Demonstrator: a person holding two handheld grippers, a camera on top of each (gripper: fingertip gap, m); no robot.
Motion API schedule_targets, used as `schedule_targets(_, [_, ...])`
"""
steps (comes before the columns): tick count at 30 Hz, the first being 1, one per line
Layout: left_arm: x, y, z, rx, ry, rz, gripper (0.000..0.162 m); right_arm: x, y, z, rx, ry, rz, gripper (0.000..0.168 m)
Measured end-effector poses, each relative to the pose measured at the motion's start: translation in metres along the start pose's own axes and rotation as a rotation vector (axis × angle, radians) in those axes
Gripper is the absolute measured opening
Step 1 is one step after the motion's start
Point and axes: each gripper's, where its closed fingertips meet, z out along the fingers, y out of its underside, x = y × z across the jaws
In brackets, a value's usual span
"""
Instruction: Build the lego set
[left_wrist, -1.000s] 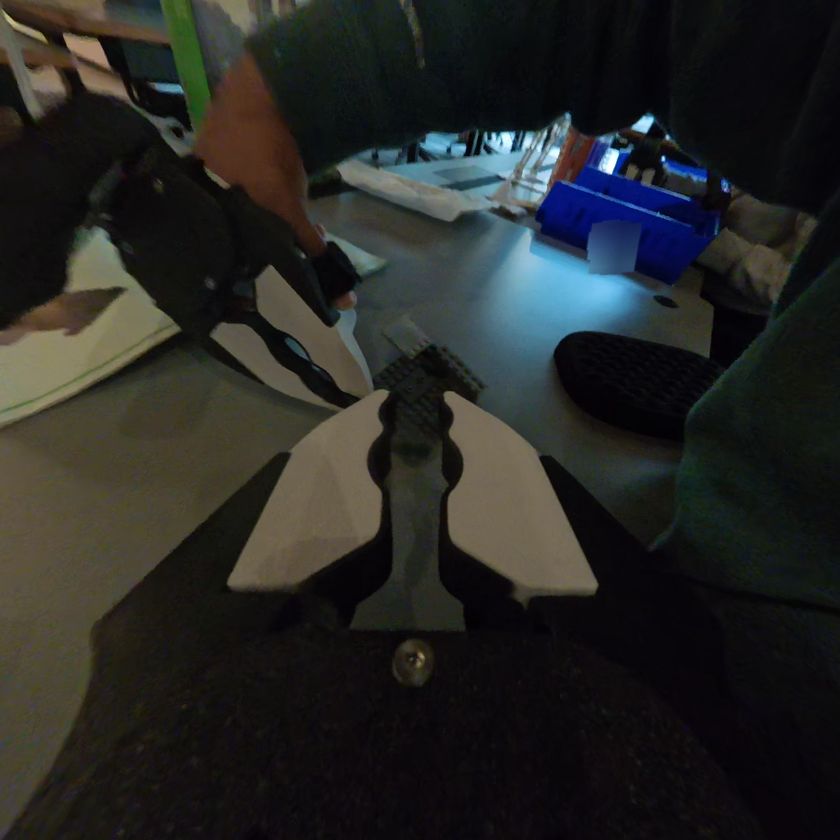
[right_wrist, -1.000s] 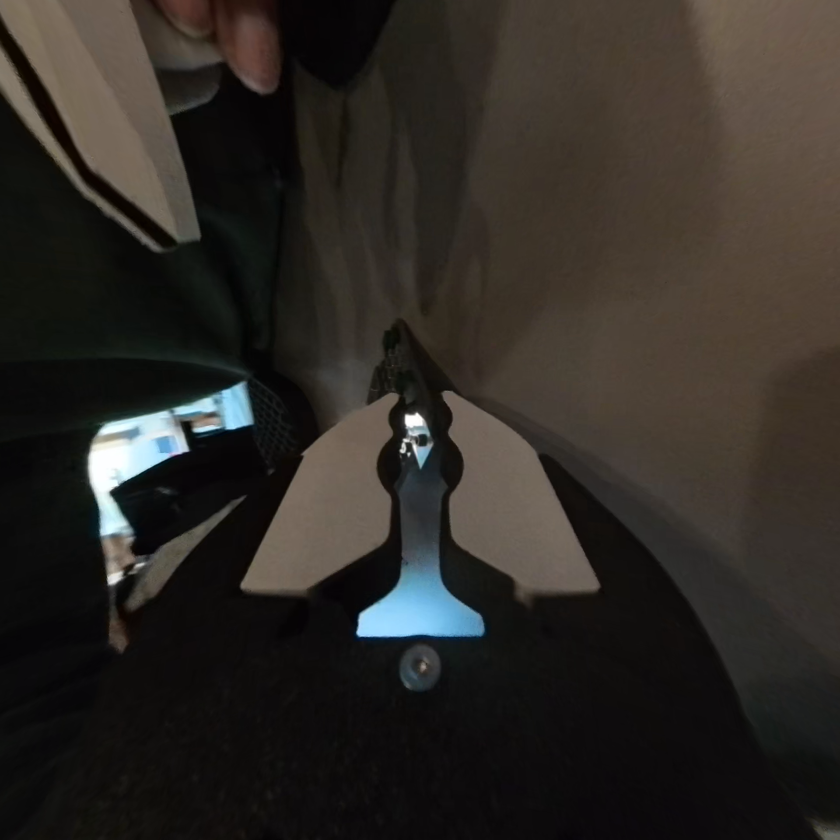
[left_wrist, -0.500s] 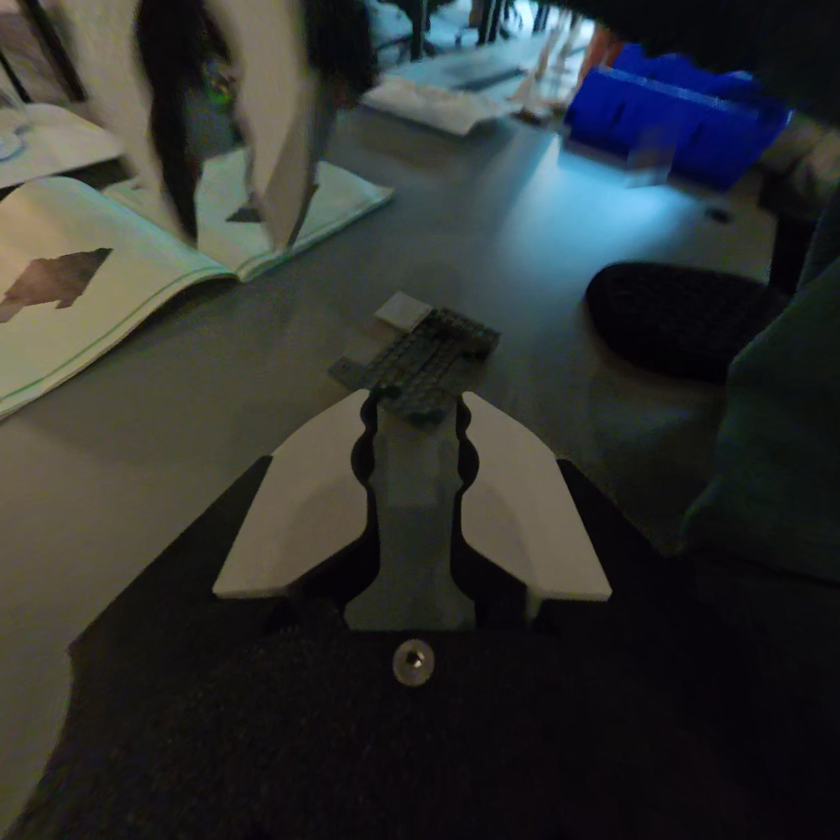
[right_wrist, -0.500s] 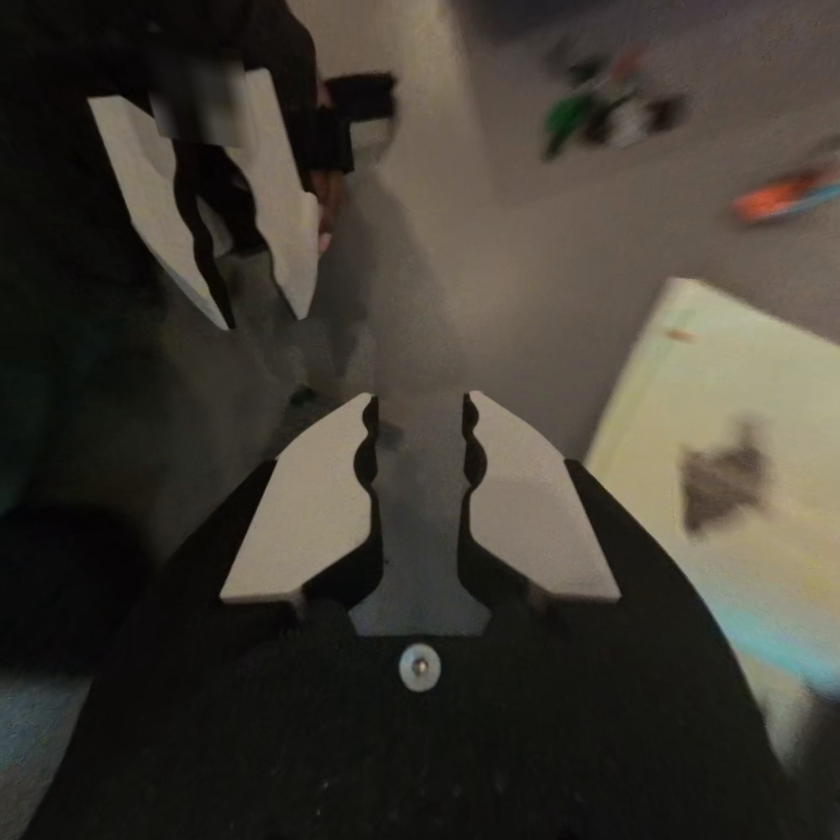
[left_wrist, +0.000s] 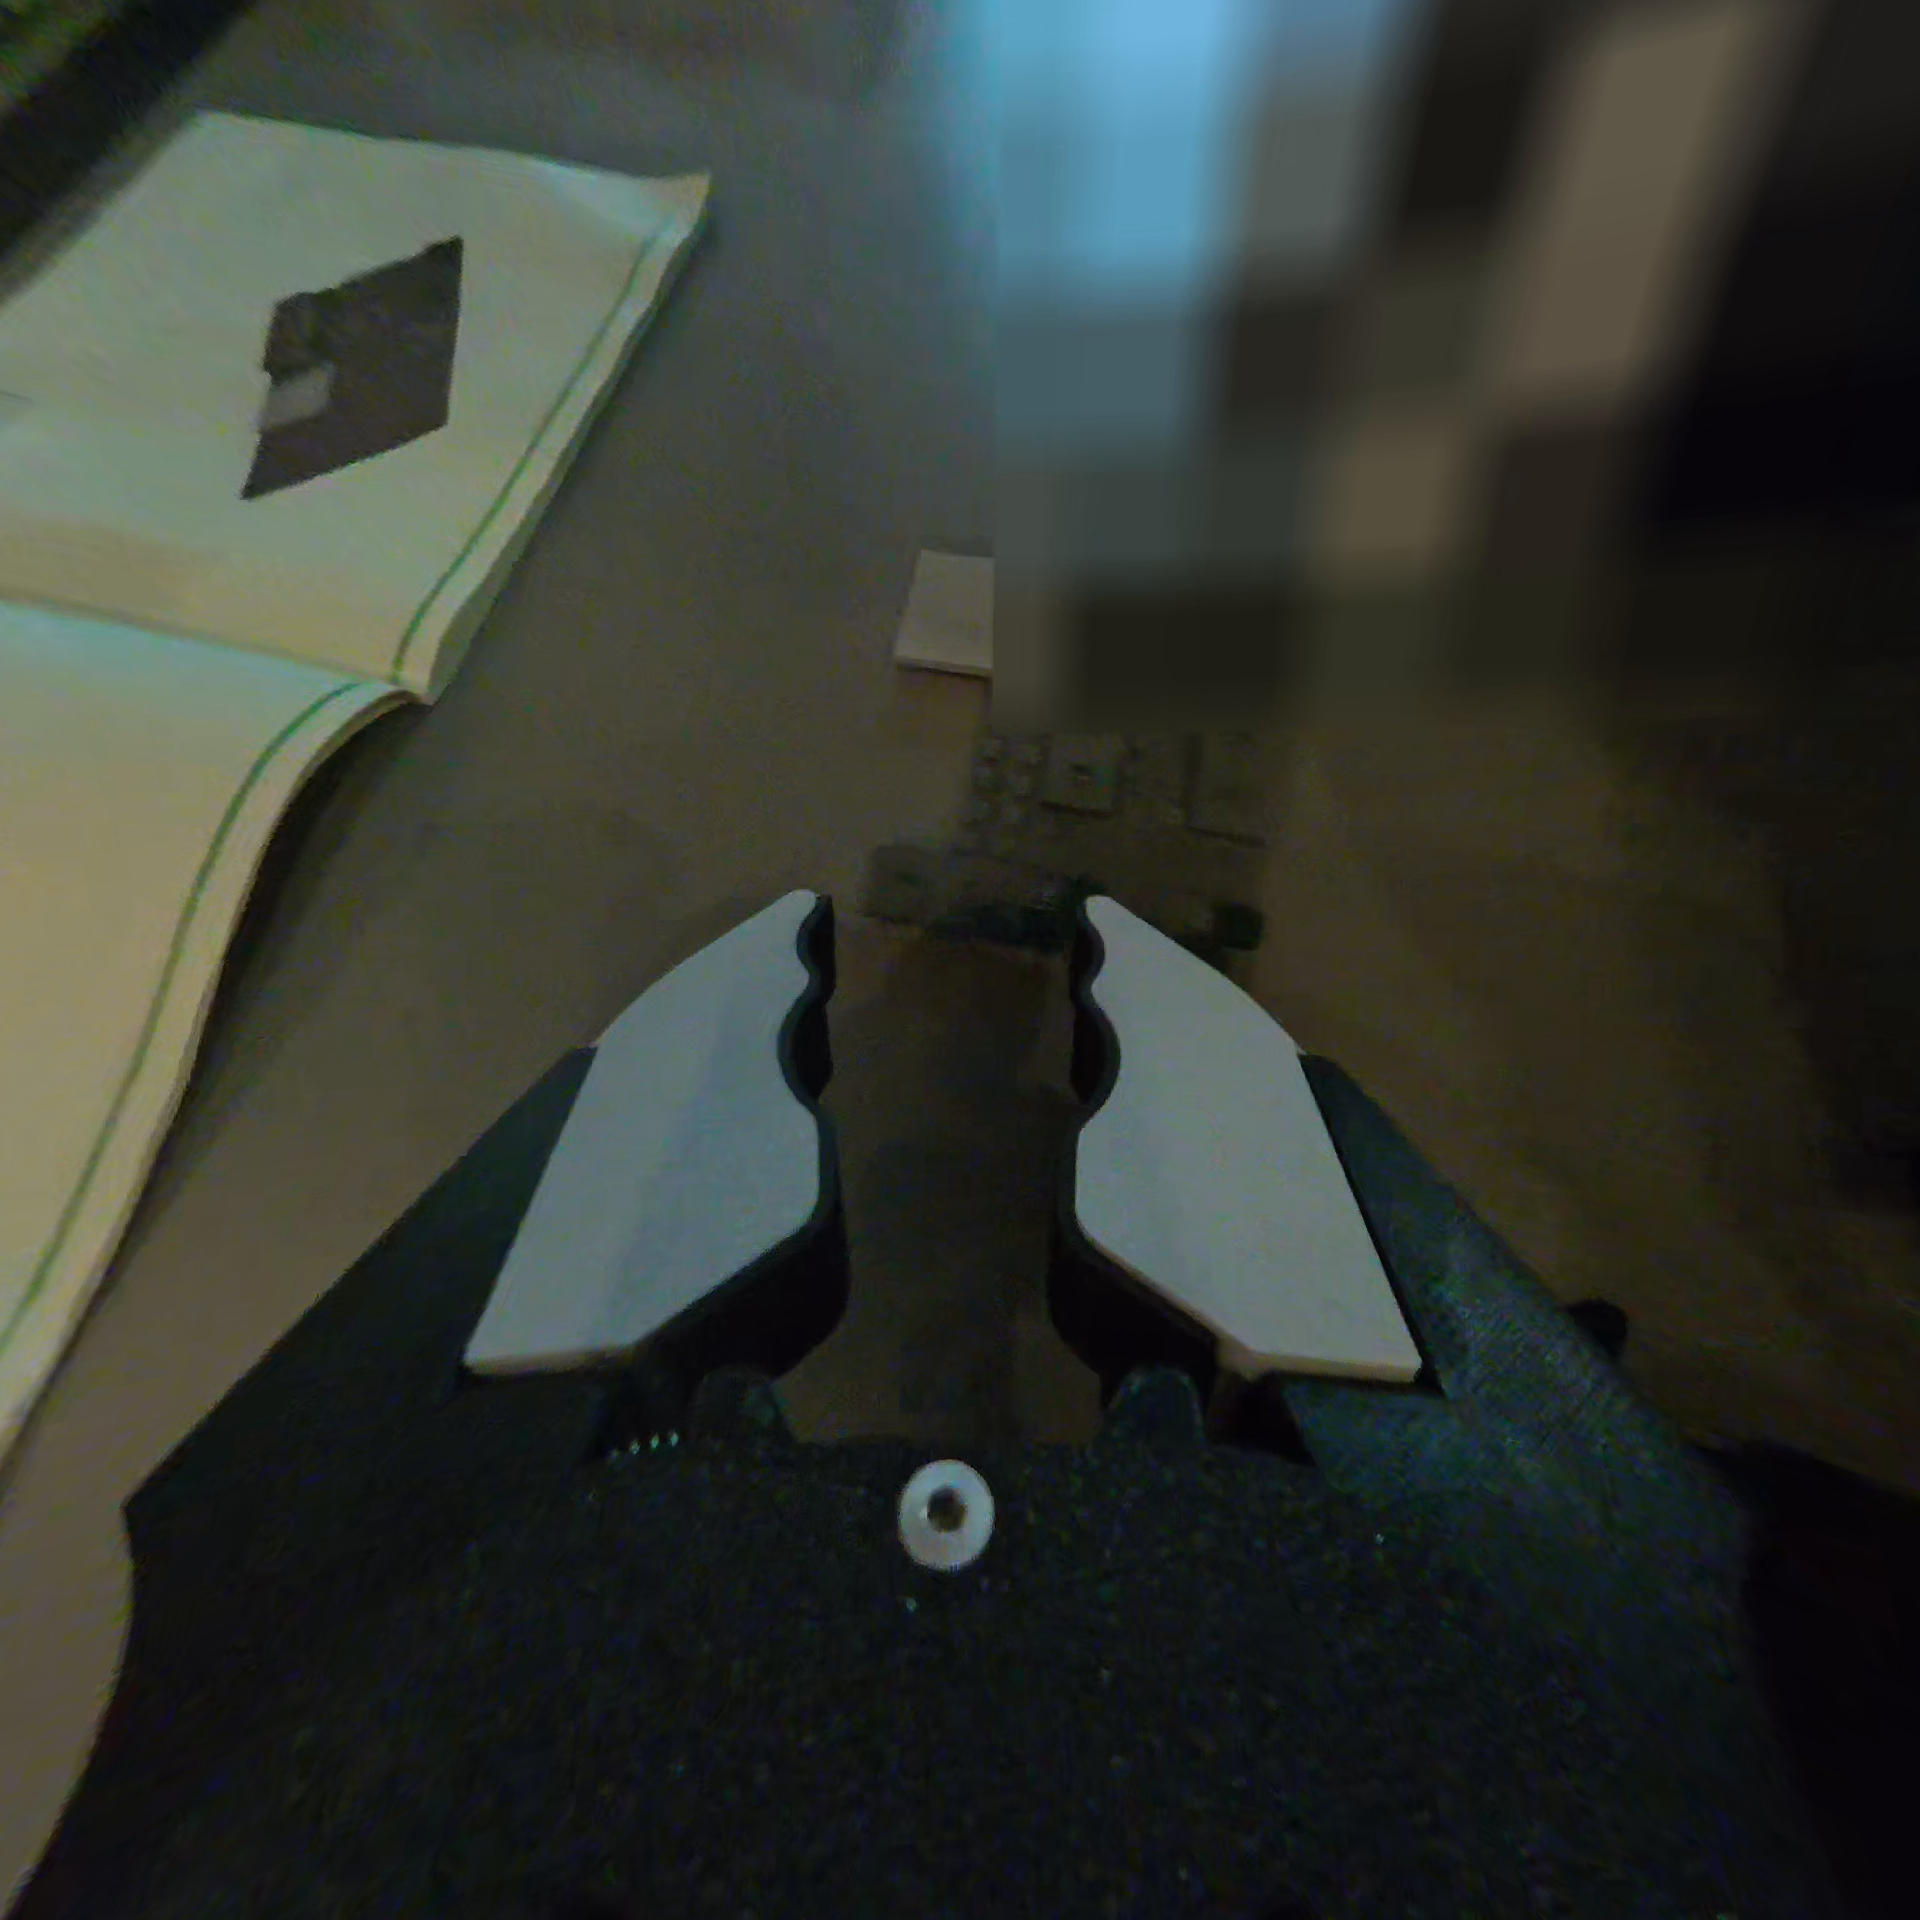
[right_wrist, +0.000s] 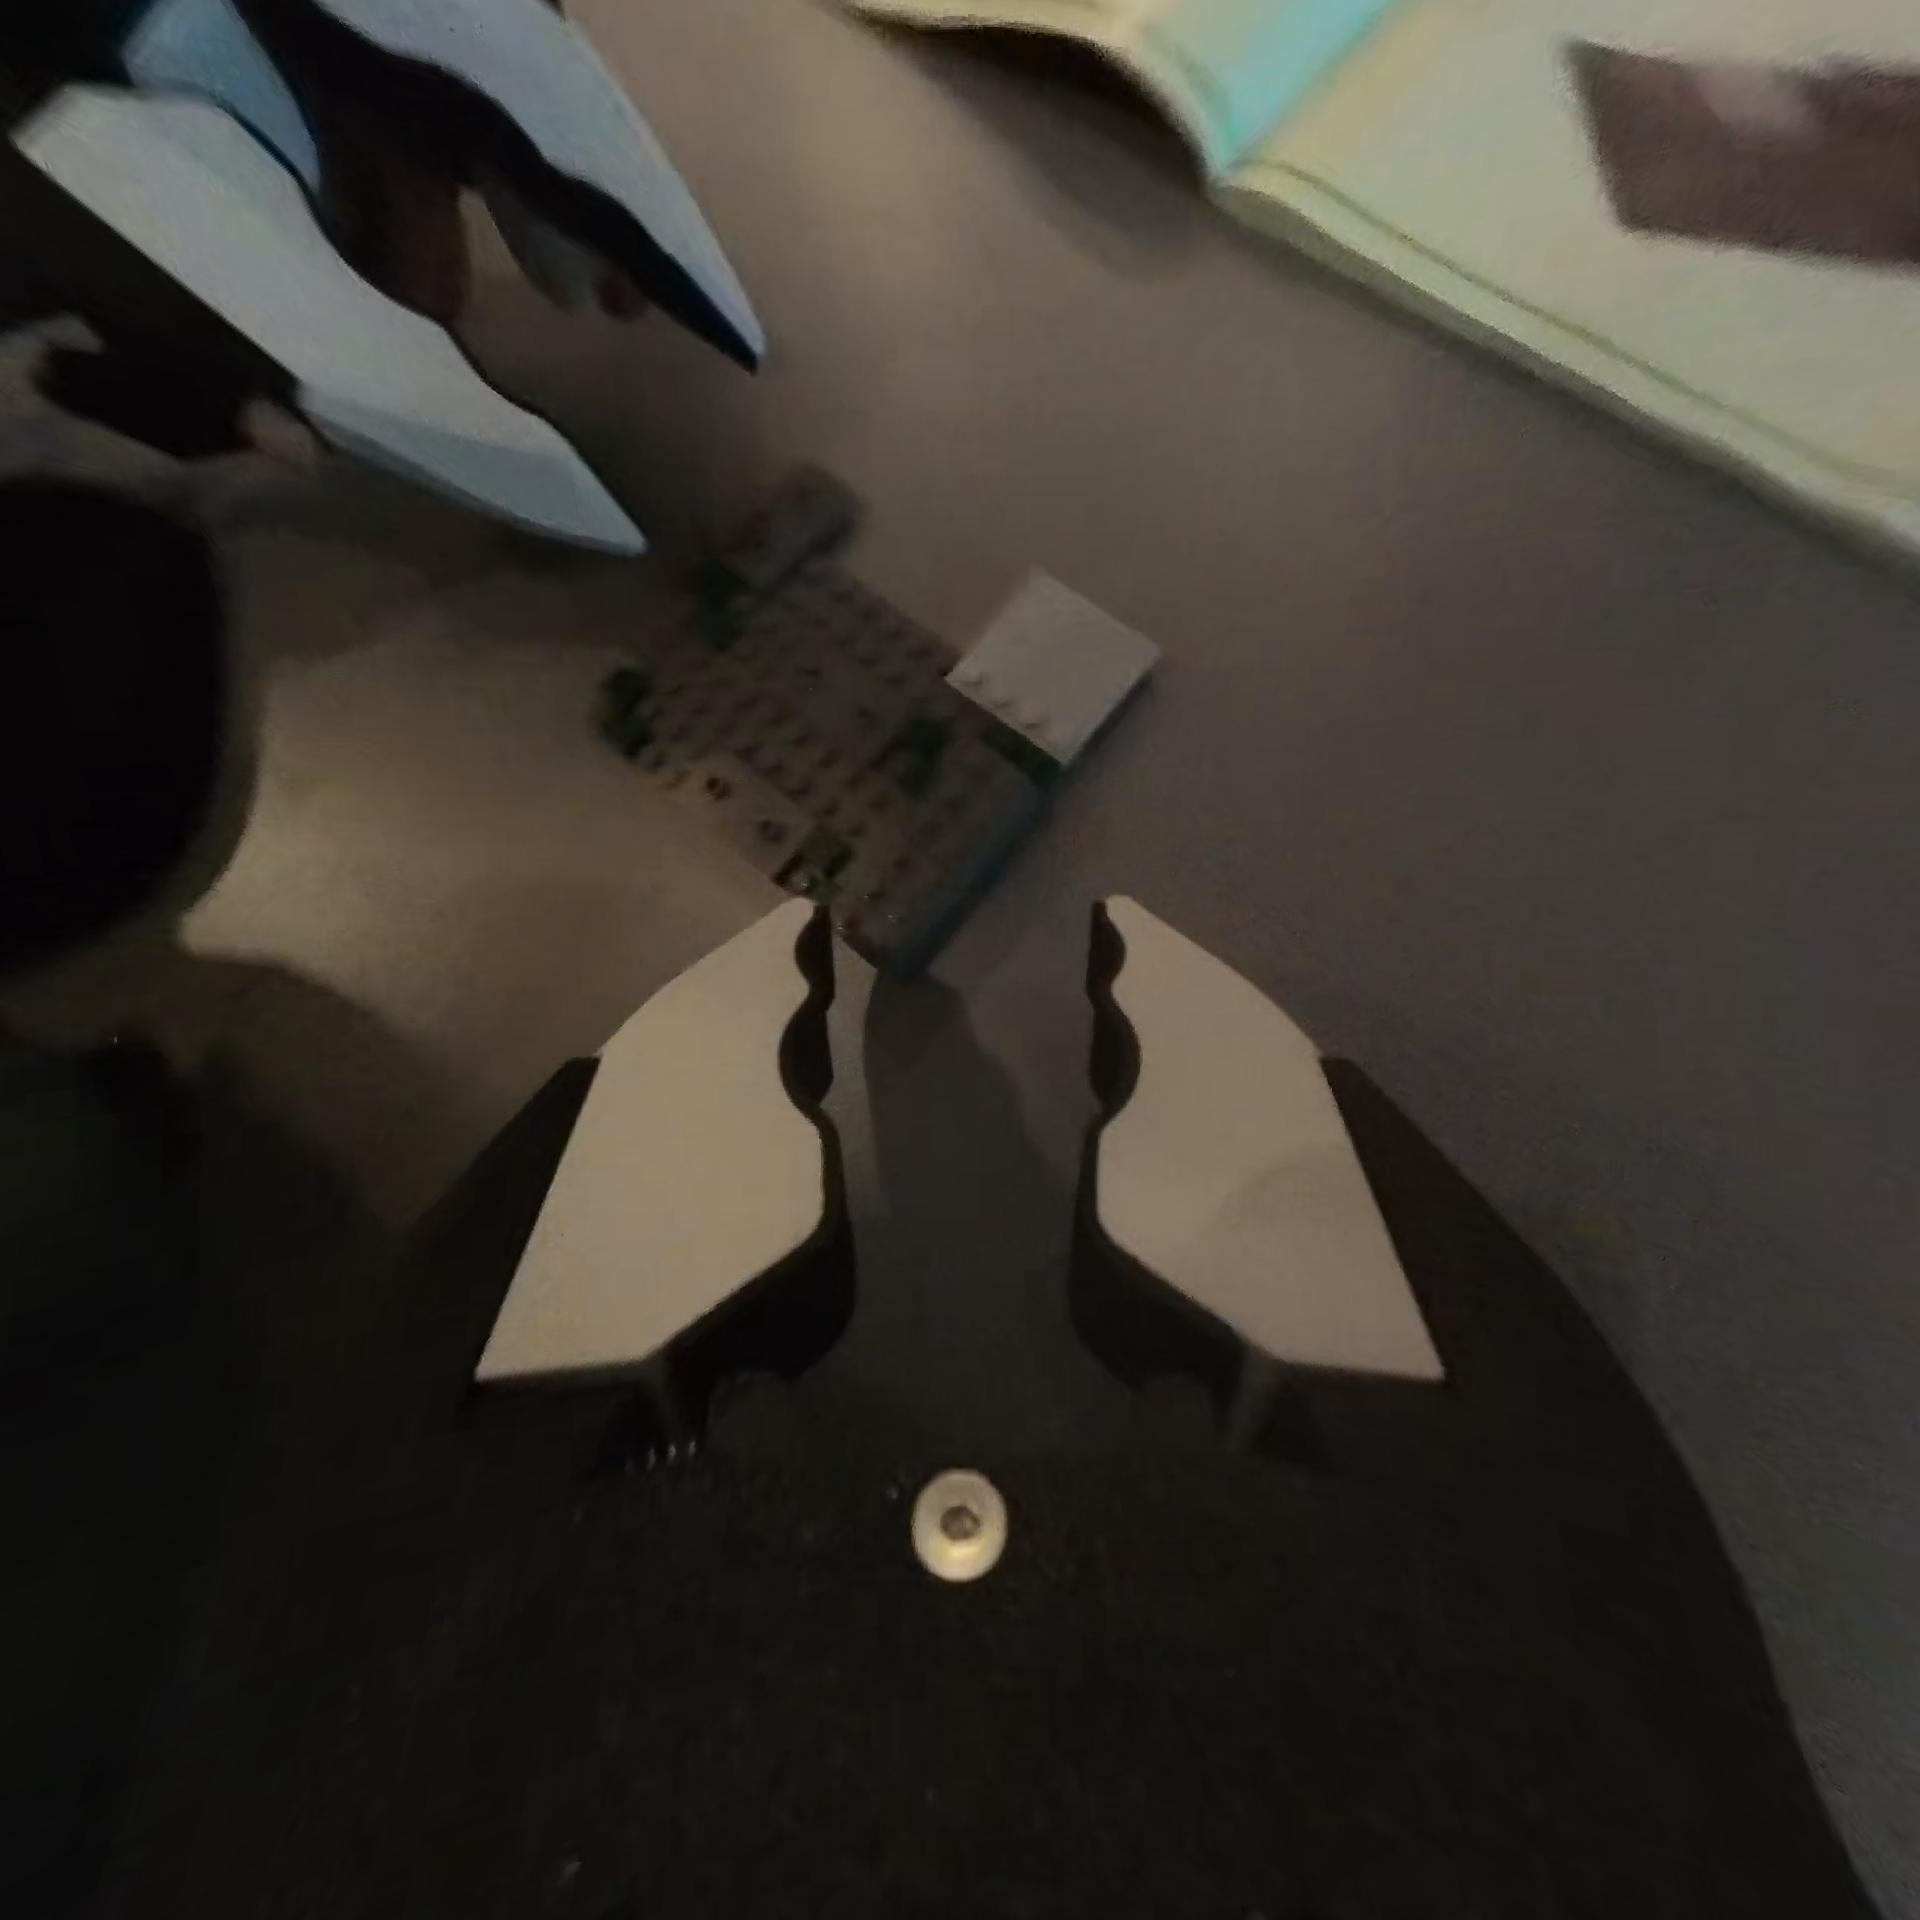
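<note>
We see the dark grey studded plate assembly (right_wrist: 821, 748) lying flat on the grey table (right_wrist: 1403, 831), a light grey sloped brick (right_wrist: 1055, 660) touching its far end. Our right gripper (right_wrist: 956, 914) hovers just short of the plate's near corner, jaws apart and empty; our left gripper (left_wrist: 945, 909) stands likewise spread and empty at the opposite edge (it also shows at upper left in the right wrist view). We judge that neither holds the build, so it rests free for the next part. The open instruction booklet (left_wrist: 312, 436) lies beside it, presumably kept in sight for reference
</note>
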Motion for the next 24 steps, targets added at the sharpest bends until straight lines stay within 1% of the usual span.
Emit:
schedule_targets(3, [-0.004,0.002,0.009,-0.022,0.058,-0.026,0.043,-0.008,-0.004,0.004,0.026,0.013,0.088,0.048])
schedule_targets(6, [0.000,0.005,0.014,-0.038,0.085,-0.002,0.043,-0.009,-0.004,0.011,-0.006,0.056,0.091,0.051])
schedule_targets(8, [0.006,0.007,0.015,-0.046,0.099,0.019,0.043,-0.007,-0.002,0.017,-0.042,0.085,0.079,0.044])
schedule_targets(10, [0.011,0.007,0.015,-0.047,0.102,0.044,0.042,-0.007,0.001,0.022,-0.069,0.092,0.051,0.026])
schedule_targets(13, [0.020,0.011,0.011,-0.067,0.122,0.071,0.042,-0.001,0.000,0.021,-0.084,0.084,-0.041,0.022])
schedule_targets(15, [0.030,0.011,0.005,-0.071,0.158,0.082,0.040,0.004,-0.003,0.020,-0.091,0.029,-0.161,0.019])
schedule_targets(18, [0.035,0.000,-0.013,-0.017,0.153,0.091,0.039,0.016,-0.015,0.017,-0.092,-0.128,-0.368,0.017])
schedule_targets(21, [0.025,-0.008,-0.030,0.038,0.077,0.082,0.038,0.030,-0.041,0.020,-0.128,-0.268,-0.579,0.017])
schedule_targets(24, [0.009,-0.008,-0.041,0.085,-0.017,0.039,0.037,0.024,-0.071,0.034,-0.159,-0.477,-0.750,0.016])
